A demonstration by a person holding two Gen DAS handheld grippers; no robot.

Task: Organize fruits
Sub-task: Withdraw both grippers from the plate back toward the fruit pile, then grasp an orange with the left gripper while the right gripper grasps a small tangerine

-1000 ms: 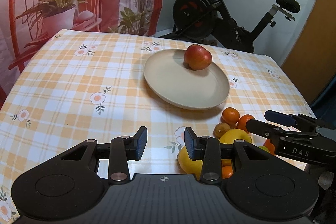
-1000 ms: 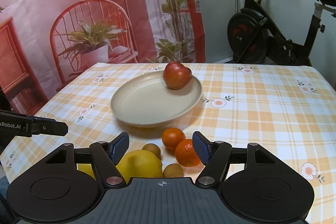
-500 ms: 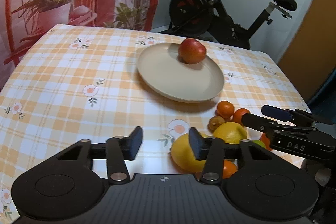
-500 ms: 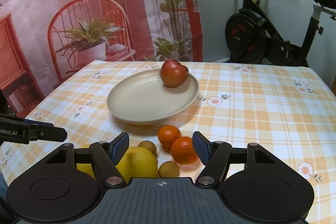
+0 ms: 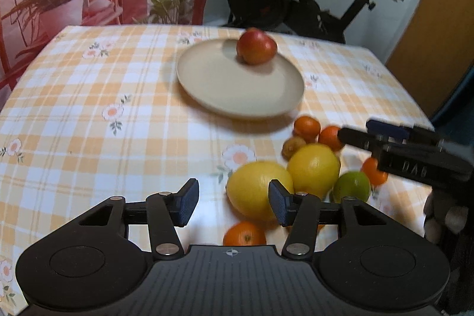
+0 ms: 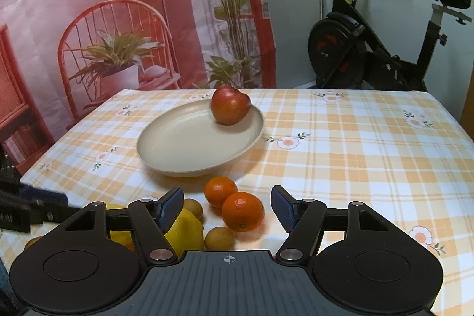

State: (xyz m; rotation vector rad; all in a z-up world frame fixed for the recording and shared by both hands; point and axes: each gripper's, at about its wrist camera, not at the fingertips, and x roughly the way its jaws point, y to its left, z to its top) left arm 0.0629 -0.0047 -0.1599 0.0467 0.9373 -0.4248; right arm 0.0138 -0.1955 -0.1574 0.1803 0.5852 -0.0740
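Hiding part of a lemon — left gripper open.

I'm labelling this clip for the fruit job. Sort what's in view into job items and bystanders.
Job items: apple on the beige plate; two lemons; lime; mandarins; small brown fruits; both open claws.

Bystanders: exercise bike; printed backdrop; checked tablecloth.

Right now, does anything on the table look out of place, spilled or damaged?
Nothing looks spilled or damaged. Only the apple is on the plate; the lemons, oranges and lime lie loose on the tablecloth beside it, not yet sorted.
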